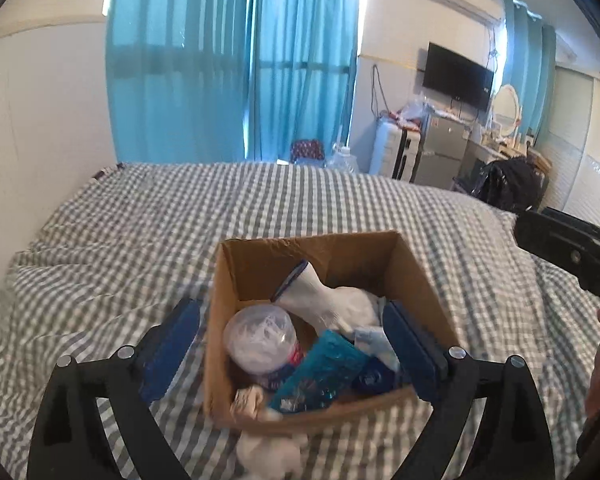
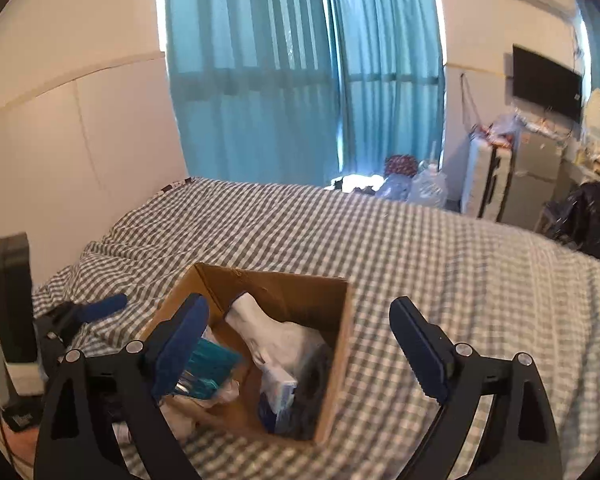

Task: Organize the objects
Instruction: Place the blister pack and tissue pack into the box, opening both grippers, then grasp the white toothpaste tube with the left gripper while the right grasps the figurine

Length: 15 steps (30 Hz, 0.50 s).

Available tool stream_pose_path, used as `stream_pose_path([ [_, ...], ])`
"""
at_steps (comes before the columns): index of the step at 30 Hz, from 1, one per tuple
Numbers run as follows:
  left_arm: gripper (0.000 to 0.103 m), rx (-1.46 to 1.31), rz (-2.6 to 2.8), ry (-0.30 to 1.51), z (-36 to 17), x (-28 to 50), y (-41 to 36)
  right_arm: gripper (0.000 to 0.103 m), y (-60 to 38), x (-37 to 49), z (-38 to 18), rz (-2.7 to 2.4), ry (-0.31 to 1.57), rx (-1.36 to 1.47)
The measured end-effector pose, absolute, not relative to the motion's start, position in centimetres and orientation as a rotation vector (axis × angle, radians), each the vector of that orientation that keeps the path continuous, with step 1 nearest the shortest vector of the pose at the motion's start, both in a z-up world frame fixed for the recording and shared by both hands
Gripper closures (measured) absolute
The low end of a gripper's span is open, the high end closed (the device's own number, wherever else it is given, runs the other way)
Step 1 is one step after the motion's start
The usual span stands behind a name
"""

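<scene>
Brown cardboard forms the open box that sits on the bed, whose cover is a grey-and-white check. Inside the box a white sock with a blue-edged cuff leans against the far wall, a clear round plastic container lies at the left, and a teal packet rests tilted toward the near wall, with a small dark blue item just beside it. A crumpled white piece lies on the bed just outside the near wall.

The left gripper hovers over the box with its blue fingers spread wide and holding nothing; one finger is outside the box's left wall, the other over its right side. The right gripper is likewise released and empty, its left finger over the box's left rim and its right finger over bare bedding to the right of the box. In the right wrist view the same sock and teal packet show inside the box.

Behind the bed hang teal curtains, and a dark screen is mounted on the wall at right.
</scene>
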<state>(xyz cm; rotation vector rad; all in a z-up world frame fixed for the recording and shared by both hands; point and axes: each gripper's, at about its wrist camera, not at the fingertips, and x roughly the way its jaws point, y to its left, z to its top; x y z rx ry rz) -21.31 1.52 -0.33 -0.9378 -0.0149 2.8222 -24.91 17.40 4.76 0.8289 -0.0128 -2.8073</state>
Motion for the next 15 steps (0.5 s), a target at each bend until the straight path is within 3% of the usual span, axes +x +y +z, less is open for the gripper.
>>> stream_pose_path([
  [3, 0.004, -0.900, 2.842, -0.044, 1.3, -18.1, 0.6, 0.005, 17.6, -21.5, 6.3, -2.843, 0.032, 0.793],
  [8, 0.000, -0.841, 2.893, -0.011, 3.3, -13.8, -1.0, 0.005, 17.7, -15.8, 7.5, -2.854, 0.108, 0.781],
  [15, 0.000, -0.868, 2.949, -0.046, 0.9, -10.9, -2.9, 0.004, 18.3, -10.9, 5.5, -2.886, 0.119, 0.779],
])
